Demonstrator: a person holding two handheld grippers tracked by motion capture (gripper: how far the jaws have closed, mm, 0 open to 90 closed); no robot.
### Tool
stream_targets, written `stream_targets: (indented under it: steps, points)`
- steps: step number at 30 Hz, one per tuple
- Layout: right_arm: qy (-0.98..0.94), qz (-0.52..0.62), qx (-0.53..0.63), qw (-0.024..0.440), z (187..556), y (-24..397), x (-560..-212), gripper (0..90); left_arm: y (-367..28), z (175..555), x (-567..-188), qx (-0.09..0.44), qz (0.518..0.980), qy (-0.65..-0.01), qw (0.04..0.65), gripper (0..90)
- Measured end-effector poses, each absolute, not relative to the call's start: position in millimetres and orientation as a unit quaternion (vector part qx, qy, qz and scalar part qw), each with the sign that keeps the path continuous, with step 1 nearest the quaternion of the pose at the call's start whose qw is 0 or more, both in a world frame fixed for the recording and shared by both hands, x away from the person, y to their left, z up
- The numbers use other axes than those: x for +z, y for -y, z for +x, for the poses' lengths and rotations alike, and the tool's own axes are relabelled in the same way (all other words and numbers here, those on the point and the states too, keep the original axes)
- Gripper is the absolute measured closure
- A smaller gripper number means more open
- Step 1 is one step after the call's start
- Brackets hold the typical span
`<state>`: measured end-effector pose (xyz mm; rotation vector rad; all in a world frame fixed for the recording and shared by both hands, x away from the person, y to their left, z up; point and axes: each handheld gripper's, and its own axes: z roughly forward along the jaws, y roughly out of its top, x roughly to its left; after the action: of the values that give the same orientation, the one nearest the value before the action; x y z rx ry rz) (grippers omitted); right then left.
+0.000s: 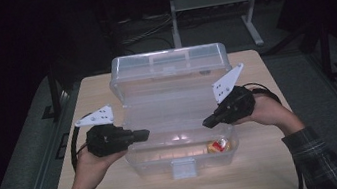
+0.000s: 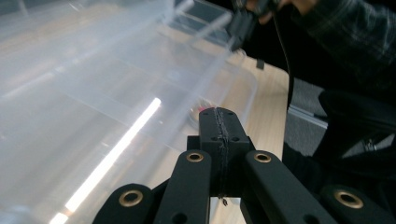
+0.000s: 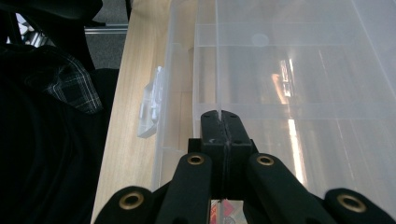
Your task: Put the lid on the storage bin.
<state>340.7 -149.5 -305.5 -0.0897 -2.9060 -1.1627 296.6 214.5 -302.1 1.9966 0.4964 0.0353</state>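
While both grippers' fingers clamp the clear tray, its long axis runs across the table.

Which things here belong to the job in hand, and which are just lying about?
In the job: clear box, its inner tray, left gripper, right gripper, both shut at the tray's ends.

Lying about: red and yellow item in the box, table, desk frame behind.
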Motion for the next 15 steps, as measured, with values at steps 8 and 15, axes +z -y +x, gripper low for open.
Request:
stream_targets:
  steps: [8, 15]
  points:
    - [0.928, -0.027, -0.371, 0.006, 340.5, 149.7, -305.9, 89.8, -228.5, 319.6, -293.7, 0.040, 0.817, -0.231, 0.528, 90.0]
    - [0.928, -0.027, -0.371, 0.007, 340.0, 149.4, -306.1, 89.9, -235.9, 335.6, -290.2, 0.057, 0.805, -0.250, 0.535, 90.0]
